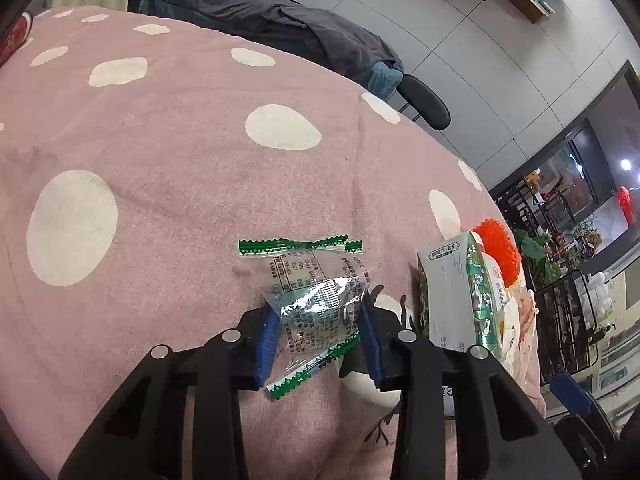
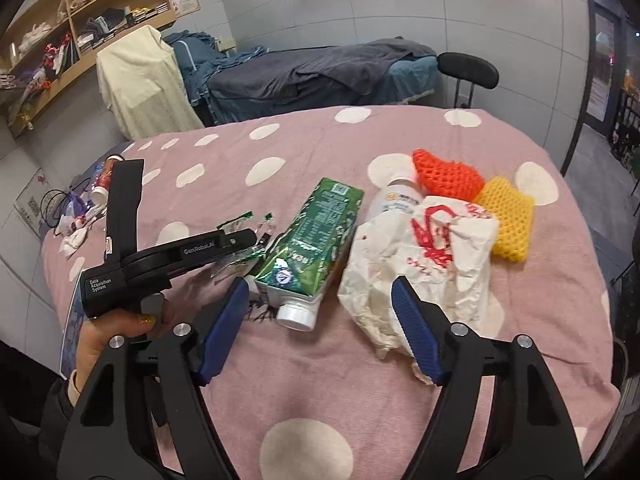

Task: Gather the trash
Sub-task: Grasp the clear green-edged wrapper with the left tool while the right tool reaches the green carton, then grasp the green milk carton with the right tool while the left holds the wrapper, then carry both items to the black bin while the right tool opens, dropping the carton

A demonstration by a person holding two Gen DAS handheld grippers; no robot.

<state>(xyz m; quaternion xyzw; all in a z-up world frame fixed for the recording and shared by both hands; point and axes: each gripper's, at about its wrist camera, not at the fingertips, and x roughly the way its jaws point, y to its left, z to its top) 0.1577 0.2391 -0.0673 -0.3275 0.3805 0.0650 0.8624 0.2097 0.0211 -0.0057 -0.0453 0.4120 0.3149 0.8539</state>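
— Between the blue pads (image 1: 269, 334) of the left gripper (image 1: 320, 328), what does one see?

— A clear snack wrapper (image 1: 316, 300) with green zigzag edges. It is crumpled, and both pads press on it from the two sides, so the left gripper is closed on the wrapper. The far end of the wrapper lies on the pink bedspread (image 1: 160, 152) with white dots.

— And what is just beside it?

— To the right of the wrapper lies a green and white carton (image 1: 460, 296), and behind the carton an orange foam net (image 1: 498, 248) is visible. In the right wrist view the same carton (image 2: 316, 236) lies on its side, with its white cap (image 2: 298, 316) pointing toward the camera.

— How does the right gripper (image 2: 320, 320) stand?

— Its fingers are spread wide and hold nothing. It hovers above the bedspread (image 2: 360, 380). The carton's cap lies between the two pads, and the right pad (image 2: 418, 330) is over the edge of a crumpled white plastic bag (image 2: 424, 256) with red print.

— What is farther out?

— A white bottle (image 2: 394, 198) lies partly under the bag. The orange net (image 2: 446, 178) and a yellow foam net (image 2: 508, 218) lie behind the bag, touching each other. At the far left edge of the bed there are small scraps and a can (image 2: 105, 178). Behind the bed stands a chair covered with a cream cloth (image 2: 140, 84).
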